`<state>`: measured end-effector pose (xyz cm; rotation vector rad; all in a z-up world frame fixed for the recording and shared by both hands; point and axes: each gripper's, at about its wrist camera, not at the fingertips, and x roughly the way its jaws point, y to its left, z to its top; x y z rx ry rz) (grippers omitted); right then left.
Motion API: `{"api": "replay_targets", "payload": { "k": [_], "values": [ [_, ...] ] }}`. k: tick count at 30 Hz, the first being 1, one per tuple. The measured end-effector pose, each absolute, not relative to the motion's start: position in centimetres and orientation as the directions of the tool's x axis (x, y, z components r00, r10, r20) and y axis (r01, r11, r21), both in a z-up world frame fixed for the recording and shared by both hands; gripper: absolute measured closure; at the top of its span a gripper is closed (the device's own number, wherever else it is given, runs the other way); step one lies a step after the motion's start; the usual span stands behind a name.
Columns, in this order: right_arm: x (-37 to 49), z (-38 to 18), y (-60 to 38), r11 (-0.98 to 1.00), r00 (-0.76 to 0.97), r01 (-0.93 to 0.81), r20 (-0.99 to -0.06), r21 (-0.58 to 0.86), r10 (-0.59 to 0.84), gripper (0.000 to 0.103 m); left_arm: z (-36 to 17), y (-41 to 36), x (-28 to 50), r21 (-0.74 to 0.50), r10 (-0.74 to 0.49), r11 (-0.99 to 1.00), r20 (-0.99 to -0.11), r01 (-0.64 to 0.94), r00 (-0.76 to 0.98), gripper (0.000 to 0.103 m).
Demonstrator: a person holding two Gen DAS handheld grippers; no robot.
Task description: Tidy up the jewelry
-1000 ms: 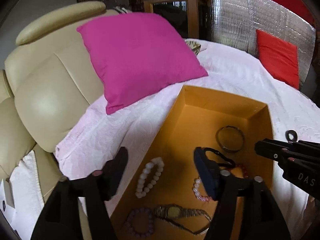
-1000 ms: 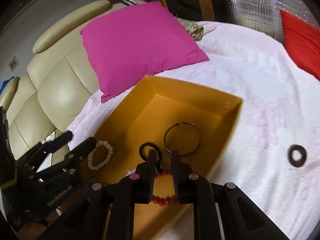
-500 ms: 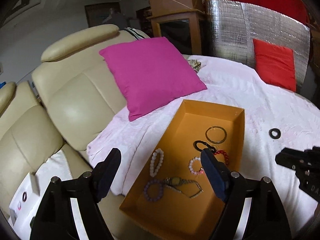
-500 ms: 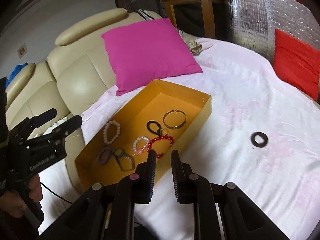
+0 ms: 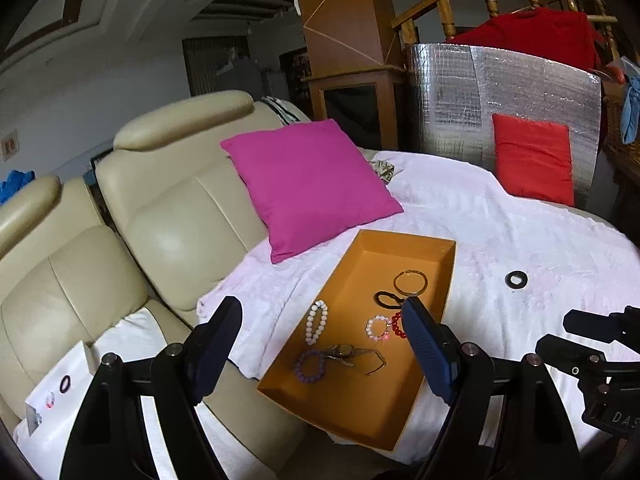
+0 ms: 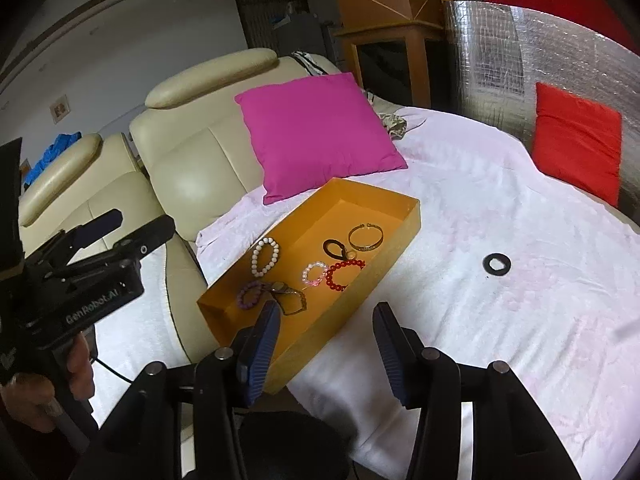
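An orange tray (image 5: 450, 276) (image 6: 400, 236) lies on the white-covered table. In it are a white bead bracelet (image 5: 317, 322) (image 6: 265, 257), a purple bead bracelet (image 5: 309, 367) (image 6: 250, 294), a gold watch (image 5: 354, 354) (image 6: 289, 296), a pink bead bracelet (image 5: 377, 327) (image 6: 314, 273), a red bead bracelet (image 6: 344, 275), a black band (image 5: 386, 299) (image 6: 334, 248) and a gold bangle (image 5: 411, 282) (image 6: 365, 237). A black ring (image 5: 516, 279) (image 6: 496, 263) lies on the cloth right of the tray. My left gripper (image 5: 320, 348) is open and empty, held back above the tray's near end. My right gripper (image 6: 326, 344) is open and empty near the tray's near corner.
A magenta cushion (image 5: 310, 184) leans on the cream sofa (image 5: 168, 216) behind the tray. A red cushion (image 5: 534, 160) rests against a silver foil panel (image 5: 500, 92) at the back right. A white card with rings (image 5: 56, 396) lies on the sofa seat at left.
Both grippers have pulled back and up from the tray. The right gripper has gone from shut to open. The jewelry in the tray has not moved.
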<state>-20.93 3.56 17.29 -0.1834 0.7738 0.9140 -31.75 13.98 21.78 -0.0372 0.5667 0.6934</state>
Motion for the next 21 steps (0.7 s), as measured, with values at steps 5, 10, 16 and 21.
{"api": "replay_targets", "payload": {
  "k": [5,10,16,21],
  "values": [
    [-22.3,18.2,2.9,0.662,0.43,-0.737,-0.659,0.14,0.618,0.046,22.8,13.5,-33.1,0.129,0.616,0.751,-0.489,-0.647,0.618,0.014],
    [-23.1,18.8,2.8,0.696,0.476,-0.708,-0.645,0.121,0.597,0.042,23.8,12.9,-34.3,0.164,0.71,0.664,-0.443,-0.729,0.547,0.01],
    [-24.4,19.0,3.2,0.708,0.505,-0.7,-0.637,0.093,0.582,0.041,24.0,11.8,-35.2,0.214,0.733,0.649,-0.434,-0.73,0.524,0.01],
    [-24.9,19.2,3.2,0.709,0.514,-0.7,-0.629,0.085,0.583,0.041,24.2,11.2,-35.3,0.226,0.718,0.672,-0.432,-0.705,0.545,0.01]
  ]
}}
